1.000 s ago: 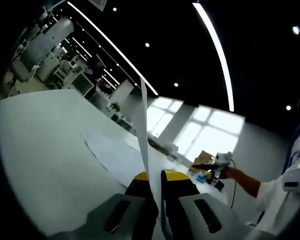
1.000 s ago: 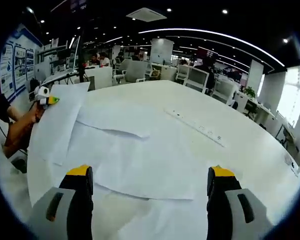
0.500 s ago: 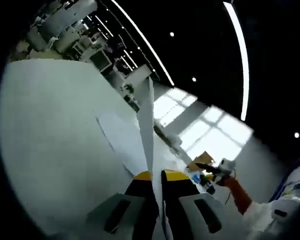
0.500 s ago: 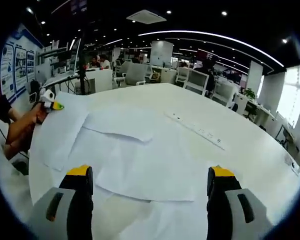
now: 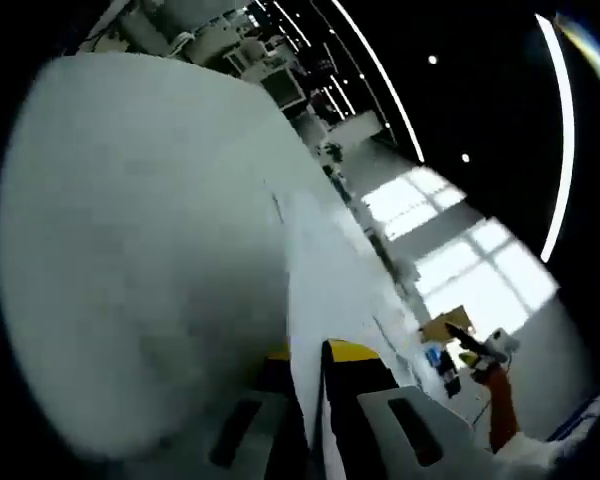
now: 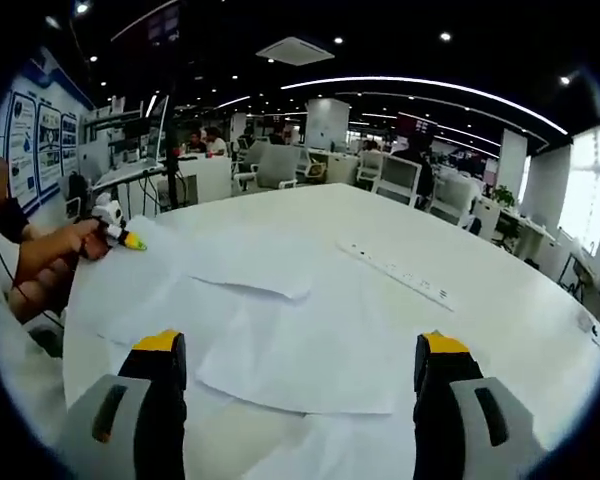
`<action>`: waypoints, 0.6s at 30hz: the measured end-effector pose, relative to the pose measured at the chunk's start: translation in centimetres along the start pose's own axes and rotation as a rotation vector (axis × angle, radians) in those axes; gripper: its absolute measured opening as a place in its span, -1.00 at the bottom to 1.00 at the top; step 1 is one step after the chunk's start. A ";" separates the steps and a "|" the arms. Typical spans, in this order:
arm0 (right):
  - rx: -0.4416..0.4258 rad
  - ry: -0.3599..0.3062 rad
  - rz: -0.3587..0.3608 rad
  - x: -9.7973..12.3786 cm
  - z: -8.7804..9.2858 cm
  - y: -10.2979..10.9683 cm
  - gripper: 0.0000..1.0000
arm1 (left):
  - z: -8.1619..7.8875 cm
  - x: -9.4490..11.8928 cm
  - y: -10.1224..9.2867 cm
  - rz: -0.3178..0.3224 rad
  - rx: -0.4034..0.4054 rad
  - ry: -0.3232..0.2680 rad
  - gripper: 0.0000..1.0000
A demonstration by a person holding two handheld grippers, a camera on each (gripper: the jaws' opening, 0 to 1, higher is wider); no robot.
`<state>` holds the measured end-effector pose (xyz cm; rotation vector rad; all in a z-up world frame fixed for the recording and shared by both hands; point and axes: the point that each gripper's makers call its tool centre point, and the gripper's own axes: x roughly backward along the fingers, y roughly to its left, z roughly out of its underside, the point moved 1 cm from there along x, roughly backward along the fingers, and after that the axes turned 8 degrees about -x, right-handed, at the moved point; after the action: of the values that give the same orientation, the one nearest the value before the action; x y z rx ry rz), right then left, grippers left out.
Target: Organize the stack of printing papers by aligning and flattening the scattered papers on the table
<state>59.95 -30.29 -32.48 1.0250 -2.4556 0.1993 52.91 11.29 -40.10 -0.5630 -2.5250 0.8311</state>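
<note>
Several white sheets lie loosely overlapped on the white table. In the left gripper view my left gripper is shut on the edge of one sheet, which stretches away low over the table. That same gripper appears at the far left of the right gripper view, held in a hand, its sheet lying nearly flat beside the others. My right gripper hovers open and wide above the nearest sheets with nothing between its jaws. It also appears small in the left gripper view.
A white power strip lies on the table beyond the papers. Office chairs and desks stand behind the table's far edge. A person's hand and forearm are at the left edge.
The left gripper has brought its sheet down from upright to almost flat on the table, further toward the other papers. The right gripper has stayed open above the sheets.
</note>
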 end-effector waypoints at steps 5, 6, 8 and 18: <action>0.000 -0.006 -0.002 0.1 0.1 -0.1 0.79 | 2.8 -1.0 -0.7 -0.058 -0.239 0.010 -0.89; -0.005 -0.009 -0.001 0.1 0.1 -0.1 0.79 | 2.8 -1.0 -0.8 -0.062 -0.257 0.005 -0.89; -0.007 -0.009 -0.004 0.1 0.2 -0.1 0.78 | 3.4 -1.0 -1.5 -0.066 -0.311 0.008 -0.89; -0.009 -0.003 0.026 0.2 0.3 -0.9 0.78 | 2.3 -0.3 -3.0 0.024 -0.542 -0.065 -0.89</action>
<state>60.39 -31.17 -32.65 0.9910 -2.4710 0.1952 51.29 7.82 -40.00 -0.7393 -2.8094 0.1573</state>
